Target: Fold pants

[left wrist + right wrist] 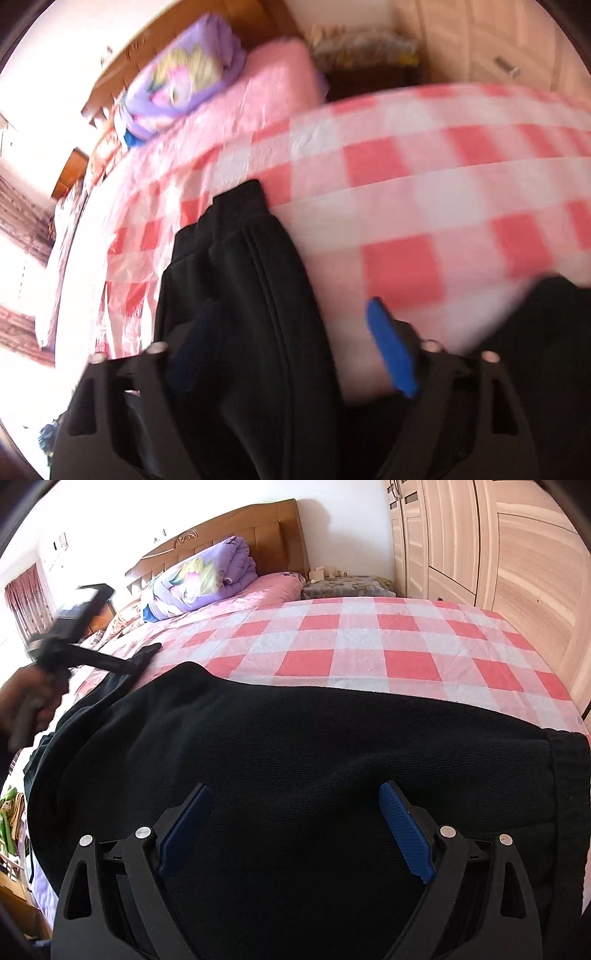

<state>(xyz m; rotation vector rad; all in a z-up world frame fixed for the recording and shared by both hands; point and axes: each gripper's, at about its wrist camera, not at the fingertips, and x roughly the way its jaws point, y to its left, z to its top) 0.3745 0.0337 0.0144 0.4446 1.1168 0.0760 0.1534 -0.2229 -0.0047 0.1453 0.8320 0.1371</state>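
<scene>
Black knit cotton pants (295, 760) lie across the near end of a bed covered in a red-and-white checked cloth (354, 642), their broad dark panel spread flat below the checks. The right gripper (295, 834), black-framed with ribbed blue pads (404, 834), hangs just over that panel with its fingers spread wide, clasping nothing. In the blurred left wrist view, a ridge of the pants (240, 280) with a ribbed cuff at its far tip rises between the fingers of the left gripper (288, 354); its blue pads stand apart on either side of the fabric, and the blur leaves it unclear whether they pinch it. From the right wrist view that left gripper (122, 661) shows at the pants' left edge, held in a hand (26, 701). Beyond the checked cloth sit a folded purple quilt (207, 576) against a wooden headboard (273, 535), a pink sheet (273, 587), and pale wooden wardrobe doors (498, 561) to the right.
</scene>
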